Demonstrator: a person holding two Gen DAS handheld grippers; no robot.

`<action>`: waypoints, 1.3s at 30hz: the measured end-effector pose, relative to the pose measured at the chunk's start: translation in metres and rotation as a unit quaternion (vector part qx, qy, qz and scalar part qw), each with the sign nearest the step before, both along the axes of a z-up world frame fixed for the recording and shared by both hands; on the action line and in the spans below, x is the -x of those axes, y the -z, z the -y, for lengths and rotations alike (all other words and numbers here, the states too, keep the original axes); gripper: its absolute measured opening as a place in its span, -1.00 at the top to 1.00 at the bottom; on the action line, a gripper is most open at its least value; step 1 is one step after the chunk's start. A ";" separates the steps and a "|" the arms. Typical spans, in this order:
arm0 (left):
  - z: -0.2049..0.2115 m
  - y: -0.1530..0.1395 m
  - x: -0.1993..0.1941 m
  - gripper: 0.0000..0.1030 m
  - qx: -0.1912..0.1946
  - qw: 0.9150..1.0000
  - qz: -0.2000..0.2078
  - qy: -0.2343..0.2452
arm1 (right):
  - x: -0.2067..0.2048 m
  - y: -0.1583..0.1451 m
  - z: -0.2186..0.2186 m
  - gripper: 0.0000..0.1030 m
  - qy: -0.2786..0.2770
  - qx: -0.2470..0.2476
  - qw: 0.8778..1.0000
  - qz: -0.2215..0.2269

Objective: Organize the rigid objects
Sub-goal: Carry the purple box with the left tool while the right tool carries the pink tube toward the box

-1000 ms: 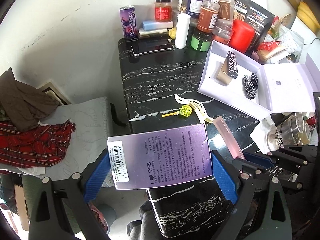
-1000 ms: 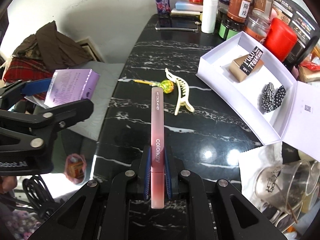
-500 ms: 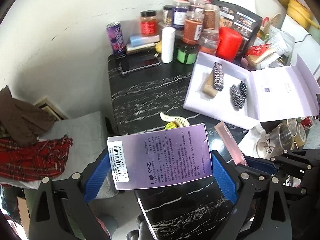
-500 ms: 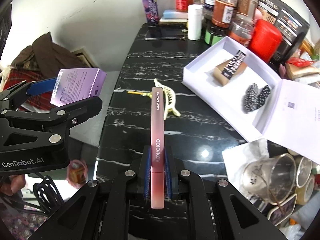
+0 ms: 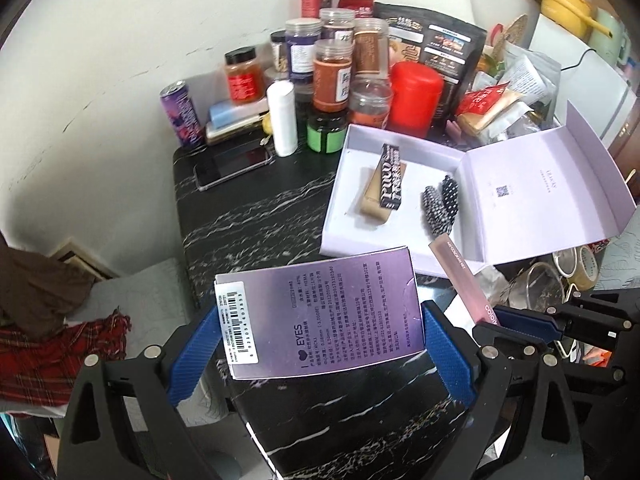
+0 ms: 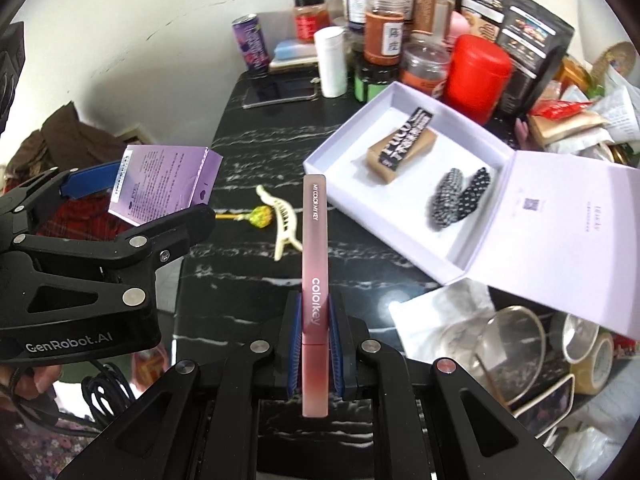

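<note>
Left gripper (image 5: 320, 340): jaws set wide, blue pads pressed on the two short ends of the purple carton (image 5: 320, 312). The carton sits lower centre of the left wrist view, printed face up, held clear above the black table (image 5: 248, 216). In the right wrist view it appears at left centre, tilted.

Right gripper (image 6: 314, 344): jaws drawn narrow, clamped on the lower part of the pink stick box (image 6: 315, 280). The box runs up the middle of the frame, most of its length projecting beyond the pads.

Open white box (image 6: 348, 140), upper right of the right wrist view: it holds a tan carton (image 6: 416, 150) with a black sleeve and two dotted clips (image 6: 460, 196). Bare floor remains along its near side. A hair claw (image 6: 280, 220) and a lollipop (image 6: 260, 216) lie on the table, centre left.

Handling assessment:
- Purple carton: thin card, judged light and probably part hollow. End-on grip is sound; excess squeeze could buckle the panels.
- Stick box: light, stiff, glossy skin, judged slippery. The low hold leaves a long lever, so a knock at the tip could swing it between the pads. A hold nearer mid-length would be steadier.
- Neither item looks fragile in itself; contents unknown.

Likely destination is the white box; this is a judgement only.
</note>
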State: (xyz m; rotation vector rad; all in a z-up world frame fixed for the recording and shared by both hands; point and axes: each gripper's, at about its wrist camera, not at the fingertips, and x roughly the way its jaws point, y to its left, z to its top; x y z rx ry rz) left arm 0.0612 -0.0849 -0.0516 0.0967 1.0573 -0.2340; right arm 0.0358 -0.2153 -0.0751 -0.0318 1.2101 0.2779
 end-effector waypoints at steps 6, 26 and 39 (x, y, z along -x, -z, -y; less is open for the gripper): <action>0.016 -0.006 -0.015 -0.88 0.002 1.000 0.007 0.011 | -0.013 -0.011 0.014 0.74 0.006 0.003 1.000 0.013; 0.066 0.005 -0.084 -0.88 -0.007 0.999 0.007 0.034 | -0.073 -0.007 0.065 0.74 0.034 0.011 0.999 0.024; 0.103 0.019 -0.133 -0.88 -0.008 0.998 0.007 0.056 | -0.117 0.011 0.102 0.74 0.060 0.015 0.998 0.023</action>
